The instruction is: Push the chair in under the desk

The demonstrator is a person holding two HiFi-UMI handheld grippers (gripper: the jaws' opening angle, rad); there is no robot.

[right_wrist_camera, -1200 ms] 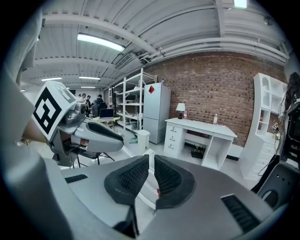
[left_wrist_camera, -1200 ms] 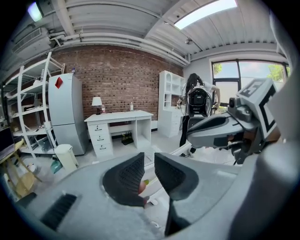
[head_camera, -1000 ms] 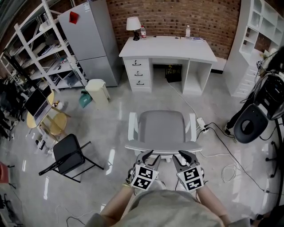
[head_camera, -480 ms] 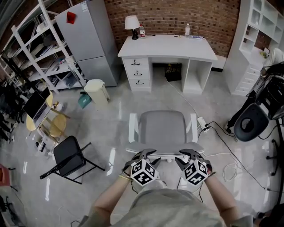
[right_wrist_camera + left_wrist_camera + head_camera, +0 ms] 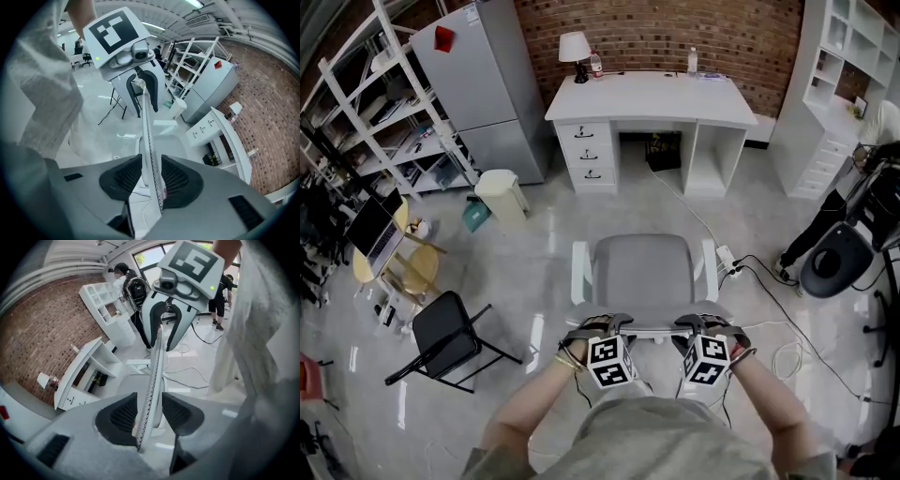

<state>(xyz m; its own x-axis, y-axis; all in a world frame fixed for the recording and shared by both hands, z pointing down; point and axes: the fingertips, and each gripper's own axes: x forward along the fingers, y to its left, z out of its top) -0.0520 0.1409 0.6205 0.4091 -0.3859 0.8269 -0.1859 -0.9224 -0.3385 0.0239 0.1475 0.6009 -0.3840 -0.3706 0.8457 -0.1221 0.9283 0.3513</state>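
Note:
A white office chair with a grey seat (image 5: pixel 645 272) stands in mid-floor, well in front of the white desk (image 5: pixel 652 94). Its backrest's top edge (image 5: pixel 649 329) is nearest me. My left gripper (image 5: pixel 598 325) sits over that edge's left part and my right gripper (image 5: pixel 705 323) over its right part. Both pairs of jaws have just been opening. In the left gripper view the mesh edge (image 5: pixel 154 371) runs between my left gripper's (image 5: pixel 150 411) pads, not squeezed. In the right gripper view the edge (image 5: pixel 147 136) likewise passes between my right gripper's (image 5: pixel 151 176) pads.
A black folding chair (image 5: pixel 450 333) and a cream bin (image 5: pixel 502 192) stand on the left, by a grey fridge (image 5: pixel 483 84). Cables (image 5: pixel 769 309) trail across the floor on the chair's right. A black round-seated chair (image 5: pixel 834 262) and white shelving (image 5: pixel 848 84) are at far right.
Both grippers have rolled over and come down from just behind the backrest onto its top edge, which now lies between each pair of jaws. The chair has not moved.

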